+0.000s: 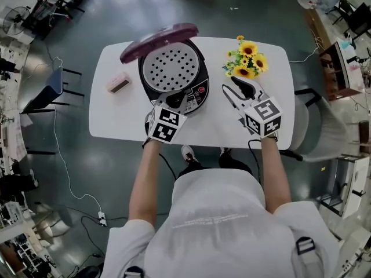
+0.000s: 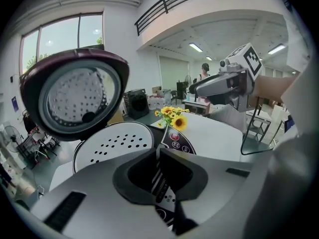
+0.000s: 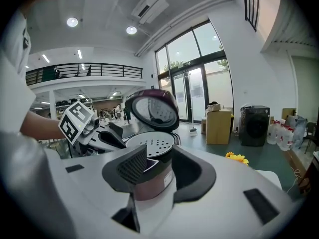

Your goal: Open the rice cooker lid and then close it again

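Observation:
The rice cooker (image 1: 172,77) stands on the white table (image 1: 116,126) with its maroon lid (image 1: 157,40) swung up at the back, baring the perforated steam plate (image 2: 117,143). My left gripper (image 1: 175,100) is shut, its tips just over the cooker's front control panel (image 2: 179,139), with nothing between the jaws. My right gripper (image 1: 232,86) hangs open to the right of the cooker, apart from it, holding nothing. In the right gripper view the right gripper (image 3: 157,166) points at the cooker's side (image 3: 154,180), with the raised lid (image 3: 152,109) behind it.
A bunch of sunflowers (image 1: 246,59) lies on the table's far right, close to the right gripper. A small pink box (image 1: 118,83) sits left of the cooker. A chair (image 1: 52,88) stands off the table's left edge, and cables cross the floor.

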Motion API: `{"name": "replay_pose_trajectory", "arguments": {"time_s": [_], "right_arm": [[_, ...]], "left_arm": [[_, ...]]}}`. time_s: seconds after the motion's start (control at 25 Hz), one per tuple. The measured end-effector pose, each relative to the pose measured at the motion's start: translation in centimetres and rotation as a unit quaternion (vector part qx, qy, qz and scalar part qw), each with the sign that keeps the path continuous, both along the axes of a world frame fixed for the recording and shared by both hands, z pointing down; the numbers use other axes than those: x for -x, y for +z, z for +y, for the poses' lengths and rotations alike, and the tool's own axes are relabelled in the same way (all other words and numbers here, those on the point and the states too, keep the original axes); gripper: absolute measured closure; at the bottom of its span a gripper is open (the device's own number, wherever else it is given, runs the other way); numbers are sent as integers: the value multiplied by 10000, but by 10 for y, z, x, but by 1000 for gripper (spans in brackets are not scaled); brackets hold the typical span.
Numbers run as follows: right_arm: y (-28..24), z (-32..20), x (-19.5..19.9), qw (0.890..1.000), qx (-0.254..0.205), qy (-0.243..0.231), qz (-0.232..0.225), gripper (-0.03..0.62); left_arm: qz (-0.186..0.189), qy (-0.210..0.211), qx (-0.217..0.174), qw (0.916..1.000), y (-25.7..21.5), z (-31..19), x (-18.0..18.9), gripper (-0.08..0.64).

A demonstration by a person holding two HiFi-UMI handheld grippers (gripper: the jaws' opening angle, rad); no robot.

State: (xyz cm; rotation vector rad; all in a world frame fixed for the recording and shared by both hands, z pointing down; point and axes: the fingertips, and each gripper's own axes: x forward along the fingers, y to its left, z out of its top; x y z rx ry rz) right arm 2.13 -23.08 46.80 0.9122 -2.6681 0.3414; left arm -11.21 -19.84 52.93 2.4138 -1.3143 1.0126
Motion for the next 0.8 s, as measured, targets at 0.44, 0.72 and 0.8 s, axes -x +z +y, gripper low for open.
{"name": "replay_pose_trajectory", "arguments": {"time_s": [0.44, 0.72, 0.8], "right_arm": [[-48, -12, 2, 9980, -637, -41, 7, 419], [-85, -25, 11, 9935, -1126, -153, 79, 419], [-95, -27, 16, 9918, -1265, -180, 74, 419]], "left_arm": [[497, -28, 0, 9988, 2, 2, 0, 486], [1025, -408, -924, 9896, -53, -15, 30, 486], [1151, -657, -1301, 9826, -79, -22, 48, 486]]}}
